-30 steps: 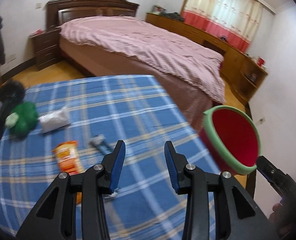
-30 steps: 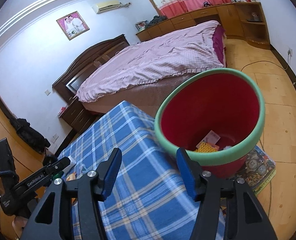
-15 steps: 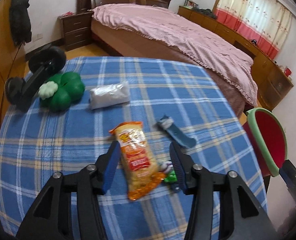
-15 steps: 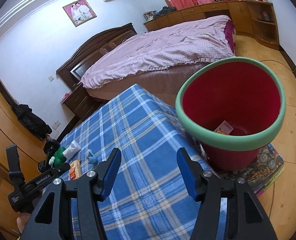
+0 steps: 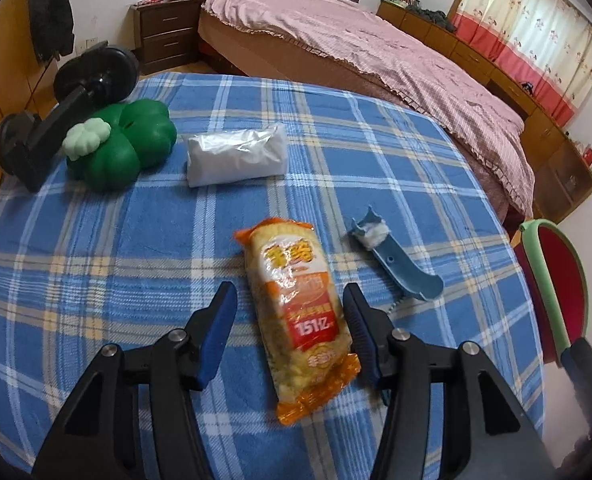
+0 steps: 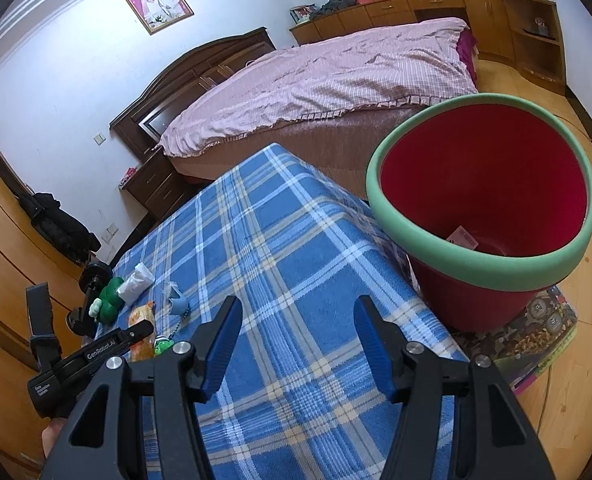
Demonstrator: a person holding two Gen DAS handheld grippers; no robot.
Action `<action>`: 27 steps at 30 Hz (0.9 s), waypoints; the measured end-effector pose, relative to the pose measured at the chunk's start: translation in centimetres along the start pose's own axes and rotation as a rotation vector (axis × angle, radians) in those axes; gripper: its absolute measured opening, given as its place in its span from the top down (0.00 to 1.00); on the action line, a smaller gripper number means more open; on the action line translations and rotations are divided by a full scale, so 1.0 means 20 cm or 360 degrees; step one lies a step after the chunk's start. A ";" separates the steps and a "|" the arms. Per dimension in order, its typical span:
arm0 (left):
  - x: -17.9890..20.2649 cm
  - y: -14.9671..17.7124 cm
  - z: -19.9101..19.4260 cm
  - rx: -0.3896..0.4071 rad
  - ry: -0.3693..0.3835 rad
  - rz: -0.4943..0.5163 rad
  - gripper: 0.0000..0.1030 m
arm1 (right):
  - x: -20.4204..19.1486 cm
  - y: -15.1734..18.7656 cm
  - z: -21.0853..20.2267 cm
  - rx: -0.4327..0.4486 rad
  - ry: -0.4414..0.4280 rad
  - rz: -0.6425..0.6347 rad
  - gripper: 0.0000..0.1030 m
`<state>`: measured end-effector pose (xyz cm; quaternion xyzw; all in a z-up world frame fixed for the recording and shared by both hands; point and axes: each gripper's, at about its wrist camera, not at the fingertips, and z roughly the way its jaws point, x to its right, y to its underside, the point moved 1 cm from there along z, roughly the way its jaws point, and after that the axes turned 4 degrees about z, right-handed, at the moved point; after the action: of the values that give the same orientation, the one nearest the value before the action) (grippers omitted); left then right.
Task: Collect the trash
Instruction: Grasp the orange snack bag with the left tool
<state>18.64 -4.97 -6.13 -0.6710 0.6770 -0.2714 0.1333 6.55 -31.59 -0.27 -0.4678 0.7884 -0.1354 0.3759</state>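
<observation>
Left gripper: jaws just widened, parted, straddling orange snack packet, pads off it.
Right gripper: parted, empty, red bin ahead-right.

The snack packet reads "151亿"; the left gripper reads "GenRobot.AI".

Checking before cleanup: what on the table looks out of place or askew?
The snack wrapper lies slanted on the cloth between the open left gripper's jaws, untouched. A blue clip with white fluff lies askew beside it. Nothing spilled.
</observation>
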 end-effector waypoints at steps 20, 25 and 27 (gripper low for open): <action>-0.05 -0.03 -0.05 0.0086 -0.0023 0.0062 0.57 | -0.13 -0.01 0.10 -0.0070 -0.0057 -0.0094 0.41; -0.14 -0.04 -0.15 0.0162 -0.0053 0.0027 0.57 | -0.26 -0.01 0.16 -0.0109 -0.0076 -0.0212 0.41; -0.17 -0.04 -0.17 0.0171 -0.0070 0.0013 0.57 | -0.31 0.00 0.20 -0.0138 -0.0081 -0.0260 0.41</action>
<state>17.65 -0.97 -3.55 -0.6660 0.6611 -0.2919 0.1851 11.13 -25.78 -0.17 -0.5497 0.7429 -0.1195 0.3628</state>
